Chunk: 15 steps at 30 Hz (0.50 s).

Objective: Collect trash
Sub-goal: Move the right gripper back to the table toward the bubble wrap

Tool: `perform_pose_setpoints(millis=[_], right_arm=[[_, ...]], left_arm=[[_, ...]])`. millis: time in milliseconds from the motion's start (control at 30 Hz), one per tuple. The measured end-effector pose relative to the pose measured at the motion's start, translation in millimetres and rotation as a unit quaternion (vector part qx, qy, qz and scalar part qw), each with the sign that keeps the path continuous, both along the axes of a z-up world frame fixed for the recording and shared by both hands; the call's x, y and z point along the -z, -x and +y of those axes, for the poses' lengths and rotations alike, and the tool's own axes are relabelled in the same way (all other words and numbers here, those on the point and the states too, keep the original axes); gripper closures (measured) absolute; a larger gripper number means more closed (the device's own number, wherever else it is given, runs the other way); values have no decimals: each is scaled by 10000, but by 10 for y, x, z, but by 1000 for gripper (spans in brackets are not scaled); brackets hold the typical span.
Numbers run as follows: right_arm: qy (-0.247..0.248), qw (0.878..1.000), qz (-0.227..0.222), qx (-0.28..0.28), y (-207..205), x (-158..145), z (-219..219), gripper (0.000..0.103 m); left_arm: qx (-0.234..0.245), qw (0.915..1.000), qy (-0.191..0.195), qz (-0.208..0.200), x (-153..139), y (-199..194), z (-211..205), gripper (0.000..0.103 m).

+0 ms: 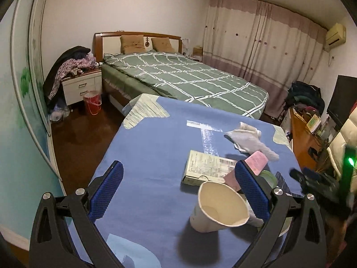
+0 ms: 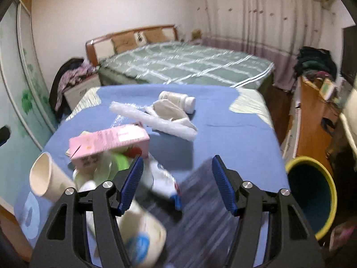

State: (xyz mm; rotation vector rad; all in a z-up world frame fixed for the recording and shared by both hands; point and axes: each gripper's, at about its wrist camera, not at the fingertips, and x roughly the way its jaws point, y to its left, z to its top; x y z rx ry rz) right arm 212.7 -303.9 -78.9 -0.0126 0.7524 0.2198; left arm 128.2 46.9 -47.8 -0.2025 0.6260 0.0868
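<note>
A blue cloth covers the table [image 1: 156, 147], and the trash lies scattered over it. Taking the paper cup [image 1: 219, 207] as the landmark: it lies tipped on its side, mouth toward the left wrist camera, between the fingers of the left claw [image 1: 178, 189], nearer the right-hand pad. The left claw stands wide and grips nothing; its pads do not press the cup.

Just behind the cup lies a flat printed box [image 1: 207, 169], and beside that, to the right, a pink carton [image 1: 256, 162]. Farther back from the cup rests a crumpled white cloth [image 1: 250, 139].

In the right wrist view the same cup [image 2: 48, 178] sits at the left edge of the pile, with the pink carton [image 2: 109, 141] just beyond it. The right claw [image 2: 177, 178] hangs partly spread over blurred wrappers, clamping nothing. Well to the right of the cup, off the table, stands a yellow-rimmed bin [image 2: 312, 192]. A white bottle [image 2: 178, 100] lies far behind the cup.
</note>
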Motion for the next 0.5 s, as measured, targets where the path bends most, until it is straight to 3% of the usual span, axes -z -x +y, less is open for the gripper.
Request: perform_pose_setpoints(millis=[133, 267, 500], right_arm=[[398, 9990, 199, 2, -434, 135, 8, 47], [430, 9983, 360, -169, -665, 302, -1, 47], [630, 9973, 103, -351, -835, 362, 74, 47]], left_arm=[[-22, 9999, 45, 104, 78, -94, 65, 5], [-16, 9998, 72, 184, 116, -244, 23, 5], [94, 9996, 35, 277, 136, -346, -120, 5]])
